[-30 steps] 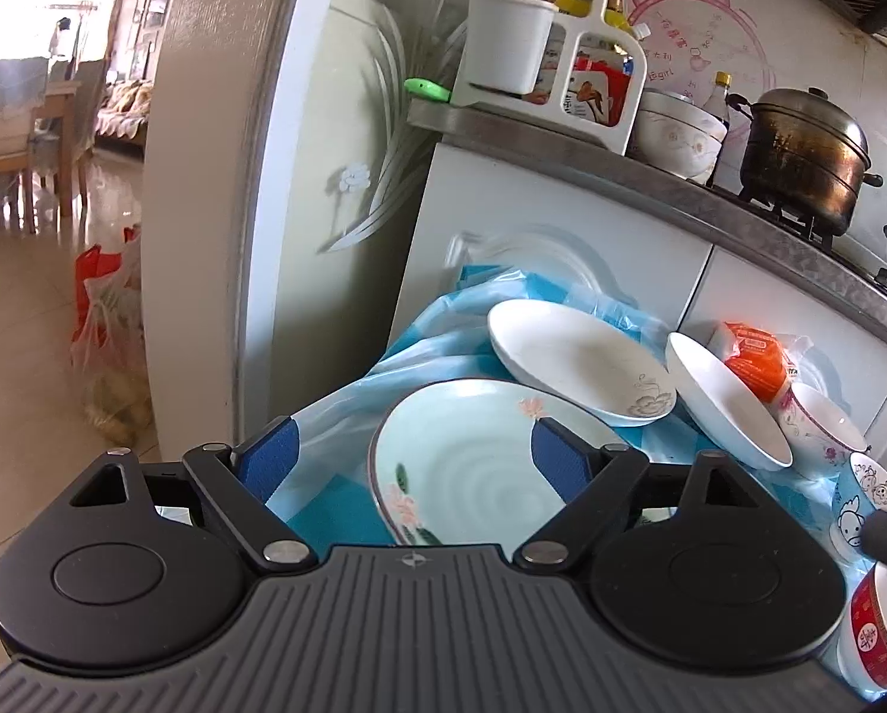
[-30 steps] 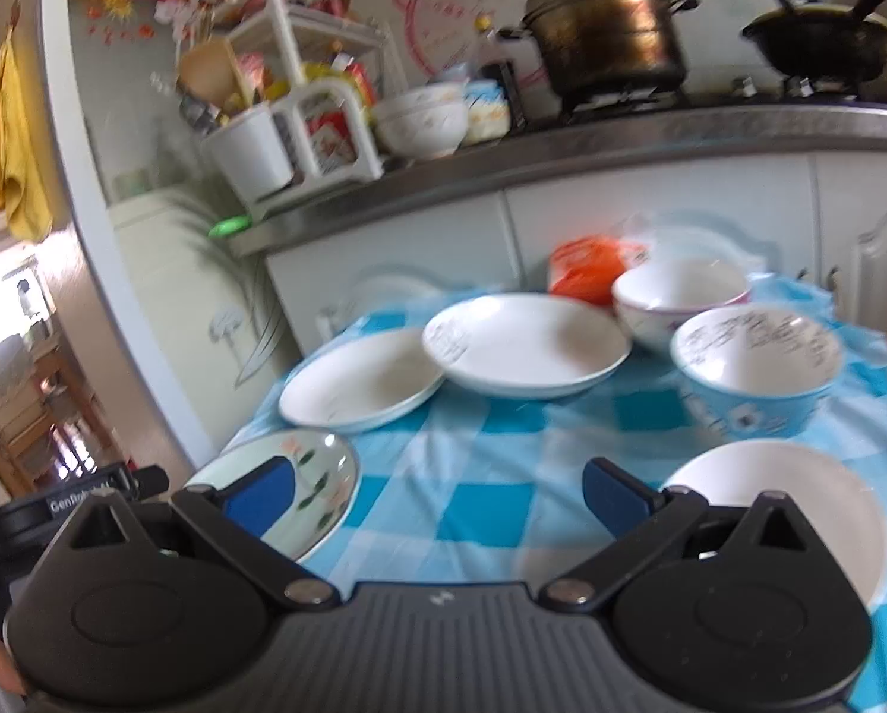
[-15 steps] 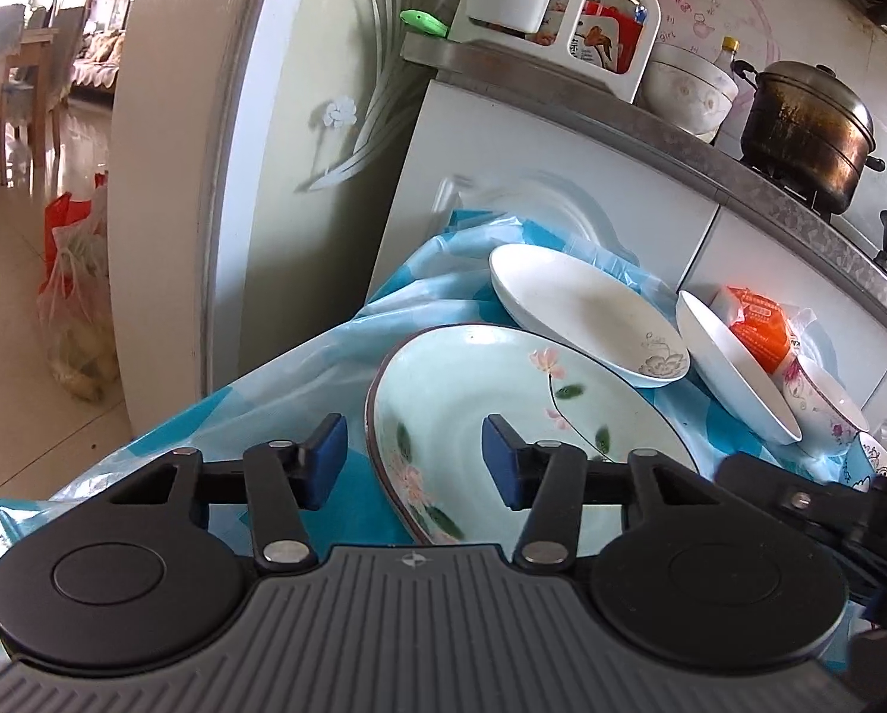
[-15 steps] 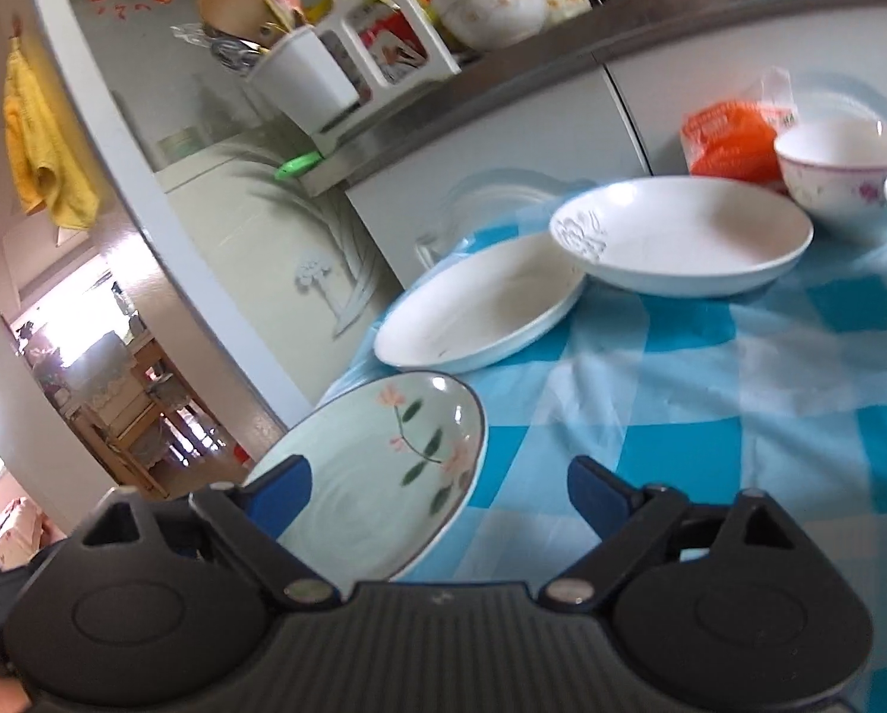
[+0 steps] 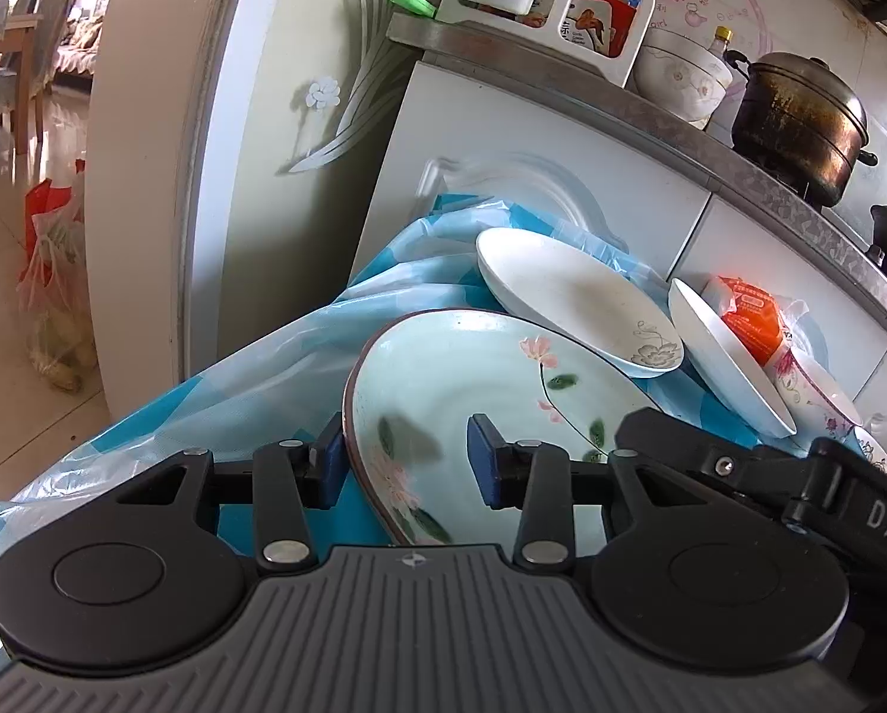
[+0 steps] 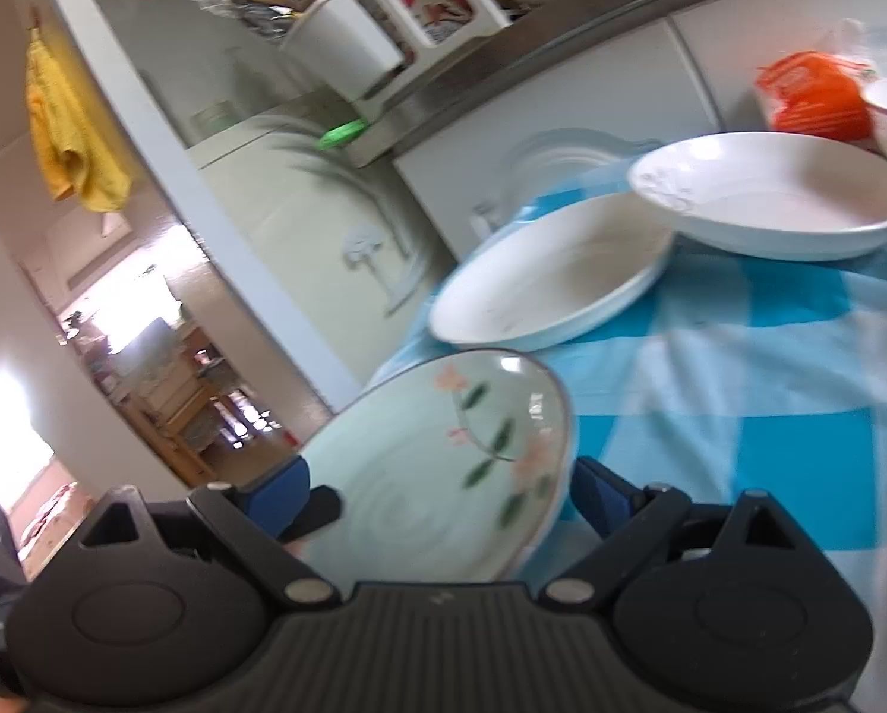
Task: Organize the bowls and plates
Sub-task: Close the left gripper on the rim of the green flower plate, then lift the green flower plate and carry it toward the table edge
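**Two grippers at one flowered plate**

Two black hand-held grippers meet at the corner of the blue-and-white checked plastic tablecloth (image 6: 799, 392). Beyond, a plain white shallow plate (image 6: 550, 279) overlaps the rim of a deeper white dish with a grey flower print (image 6: 782, 202). Nearest lies the pale green round ceramic plate painted with pink blossoms (image 5: 473, 392), tilted, its edge raised off the cloth. The left gripper (image 5: 404, 463) straddles that plate's rim, blue pads either side, narrowed but whether they pinch it I cannot tell. The right gripper (image 6: 437, 493) spreads wide around the same plate, released.
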Demonstrator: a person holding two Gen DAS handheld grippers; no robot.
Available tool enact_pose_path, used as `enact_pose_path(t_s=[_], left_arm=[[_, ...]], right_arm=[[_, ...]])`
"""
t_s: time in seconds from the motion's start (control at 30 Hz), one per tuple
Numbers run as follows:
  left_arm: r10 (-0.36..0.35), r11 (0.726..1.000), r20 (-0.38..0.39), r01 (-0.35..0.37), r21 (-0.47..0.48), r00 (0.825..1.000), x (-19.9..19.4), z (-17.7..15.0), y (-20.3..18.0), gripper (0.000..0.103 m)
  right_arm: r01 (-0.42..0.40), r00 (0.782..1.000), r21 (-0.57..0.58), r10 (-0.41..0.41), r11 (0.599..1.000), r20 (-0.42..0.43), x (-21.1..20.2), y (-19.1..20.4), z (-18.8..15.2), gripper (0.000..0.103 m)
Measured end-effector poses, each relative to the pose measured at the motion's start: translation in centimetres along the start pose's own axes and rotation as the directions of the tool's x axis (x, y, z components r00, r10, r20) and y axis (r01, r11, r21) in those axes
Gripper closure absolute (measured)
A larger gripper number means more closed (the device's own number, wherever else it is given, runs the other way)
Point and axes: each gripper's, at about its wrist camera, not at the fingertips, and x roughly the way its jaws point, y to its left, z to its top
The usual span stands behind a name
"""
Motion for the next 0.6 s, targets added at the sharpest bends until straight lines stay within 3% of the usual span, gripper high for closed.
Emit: enact_pose_path(t_s=[0.23, 0.6], left_arm=[[-0.022, 1.000, 0.005, 0.022, -0.006, 1.000, -0.3, -0.1, 0.2, 0.063], [-0.083, 0.995, 0.014, 0.082, 0.059, 0.996, -2.3, -1.4, -1.7, 0.065]], right_arm=[[0.026, 1.000, 0.002, -0.026, 1.000, -0.008, -0.2, 0.4, 0.0, 0.004], [0.110, 0.994, -0.041, -0.110, 0.993, 0.012, -2.7, 0.5, -0.6, 0.004]])
